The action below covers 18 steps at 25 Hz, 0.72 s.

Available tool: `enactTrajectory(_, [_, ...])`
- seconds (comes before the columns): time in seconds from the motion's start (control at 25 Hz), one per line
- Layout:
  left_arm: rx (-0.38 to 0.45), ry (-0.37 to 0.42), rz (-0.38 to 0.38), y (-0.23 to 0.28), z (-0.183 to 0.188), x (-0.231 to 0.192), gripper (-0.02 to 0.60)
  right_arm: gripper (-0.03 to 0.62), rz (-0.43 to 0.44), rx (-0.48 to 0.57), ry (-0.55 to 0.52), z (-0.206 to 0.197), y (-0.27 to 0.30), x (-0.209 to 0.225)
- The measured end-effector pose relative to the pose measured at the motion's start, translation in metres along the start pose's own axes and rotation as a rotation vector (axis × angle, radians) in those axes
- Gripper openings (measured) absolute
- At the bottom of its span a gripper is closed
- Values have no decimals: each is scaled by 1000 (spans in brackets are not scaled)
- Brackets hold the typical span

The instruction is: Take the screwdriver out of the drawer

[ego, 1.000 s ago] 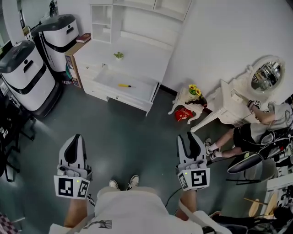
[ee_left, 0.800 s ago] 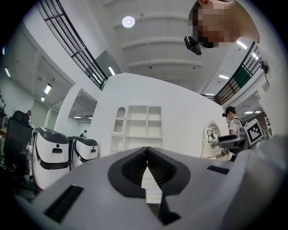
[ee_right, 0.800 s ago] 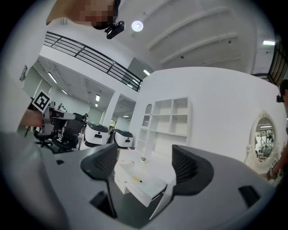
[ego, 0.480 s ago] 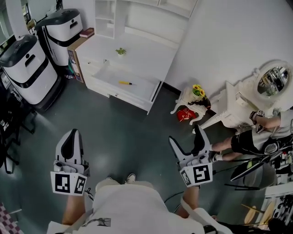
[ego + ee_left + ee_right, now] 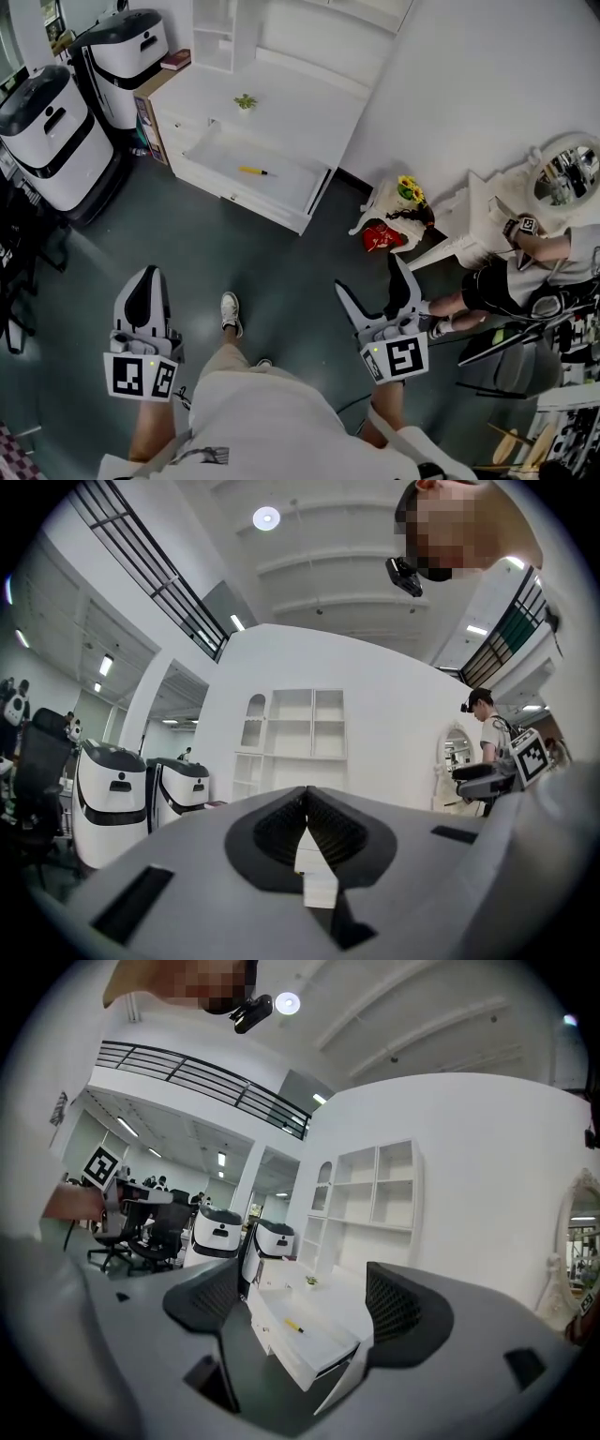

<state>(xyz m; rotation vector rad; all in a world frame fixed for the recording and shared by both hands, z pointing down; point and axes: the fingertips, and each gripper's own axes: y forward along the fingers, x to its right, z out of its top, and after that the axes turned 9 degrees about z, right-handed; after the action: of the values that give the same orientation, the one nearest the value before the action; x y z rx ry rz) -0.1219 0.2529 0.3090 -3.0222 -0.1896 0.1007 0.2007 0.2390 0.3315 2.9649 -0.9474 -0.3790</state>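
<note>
Lying lengthwise in drawer (image 5: 221, 156), screwdriver (image 5: 251, 171), tip pointing right

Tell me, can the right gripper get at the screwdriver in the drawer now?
Probably not yet: the right gripper, just opened and empty, is far across the floor from the uncovered screwdriver in the open drawer.
</note>
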Motion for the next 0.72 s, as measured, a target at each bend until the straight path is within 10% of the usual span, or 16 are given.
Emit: enactTrajectory(0.72, [-36, -93, -91, 270, -35, -89, 15, 416, -15, -70, -51, 10, 253, 86])
